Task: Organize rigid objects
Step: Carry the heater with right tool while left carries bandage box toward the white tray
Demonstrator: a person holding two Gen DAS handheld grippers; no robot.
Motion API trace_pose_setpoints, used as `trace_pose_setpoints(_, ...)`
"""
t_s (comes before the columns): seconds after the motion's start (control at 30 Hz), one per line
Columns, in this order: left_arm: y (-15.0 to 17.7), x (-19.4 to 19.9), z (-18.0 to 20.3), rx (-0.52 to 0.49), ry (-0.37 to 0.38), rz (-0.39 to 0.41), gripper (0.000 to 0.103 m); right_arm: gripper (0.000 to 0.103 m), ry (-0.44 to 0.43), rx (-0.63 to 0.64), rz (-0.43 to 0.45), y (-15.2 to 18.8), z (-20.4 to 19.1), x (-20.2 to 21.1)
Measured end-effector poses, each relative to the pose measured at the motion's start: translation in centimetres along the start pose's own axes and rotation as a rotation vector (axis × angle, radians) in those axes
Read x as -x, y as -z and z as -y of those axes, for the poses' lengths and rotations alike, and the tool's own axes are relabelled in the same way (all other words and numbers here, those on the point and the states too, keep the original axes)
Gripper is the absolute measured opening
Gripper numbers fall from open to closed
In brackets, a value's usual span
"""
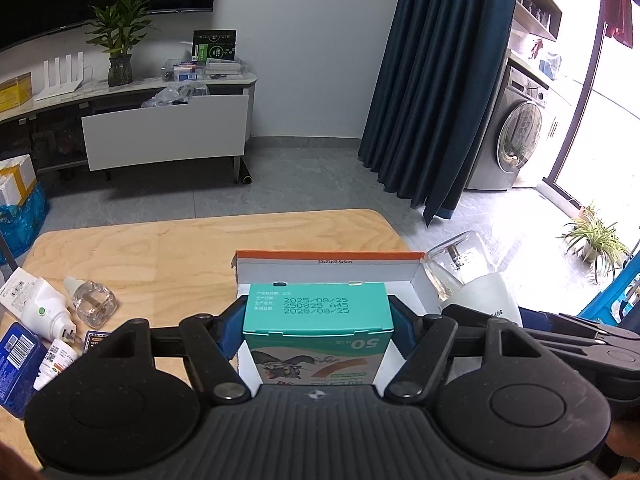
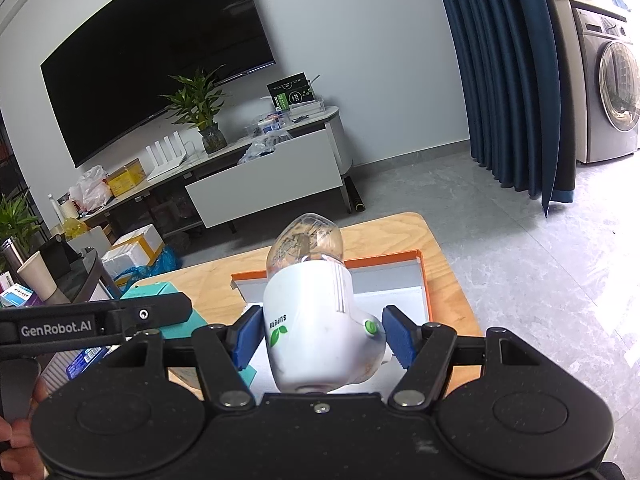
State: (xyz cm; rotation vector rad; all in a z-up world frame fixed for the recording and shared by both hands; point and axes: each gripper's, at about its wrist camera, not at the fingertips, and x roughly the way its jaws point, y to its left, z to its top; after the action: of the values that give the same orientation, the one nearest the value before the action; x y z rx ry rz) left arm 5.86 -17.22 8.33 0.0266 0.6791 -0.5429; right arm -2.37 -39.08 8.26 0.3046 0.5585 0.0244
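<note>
My left gripper point(image 1: 318, 322) is shut on a teal carton point(image 1: 316, 312) printed with dates and holds it over the orange-rimmed white box point(image 1: 328, 266) on the wooden table point(image 1: 160, 248). My right gripper point(image 2: 320, 332) is shut on a white plug-in mosquito repellent heater point(image 2: 316, 328) with a clear bottle point(image 2: 306, 246) on its end, held above the same box point(image 2: 384, 276). In the left wrist view that heater point(image 1: 472, 280) shows at the box's right edge. The teal carton point(image 2: 160, 292) shows at left in the right wrist view.
On the table's left lie a second white heater point(image 1: 40, 304), a loose clear bottle point(image 1: 94, 300), a blue box point(image 1: 18, 356) and a small white bottle point(image 1: 56, 360). Beyond the table are a TV cabinet point(image 1: 164, 136), a blue curtain point(image 1: 436, 80) and a washing machine point(image 1: 516, 136).
</note>
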Motion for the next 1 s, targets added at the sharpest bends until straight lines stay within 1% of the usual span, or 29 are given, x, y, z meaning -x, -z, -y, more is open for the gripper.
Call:
trace_pose_setpoints(0.63, -0.2, -1.2, -0.1, -0.012, -0.015, -0.021, 0.072, 0.079, 0.0, 0.003, -0.025, 0.3, -0.5, -1.6)
trace_pose_setpoints(1.0, -0.2, -2.1, -0.3, -0.007, -0.013, -0.031, 0.072, 0.079, 0.028, -0.017, -0.032, 0.6, -0.2, -2.6)
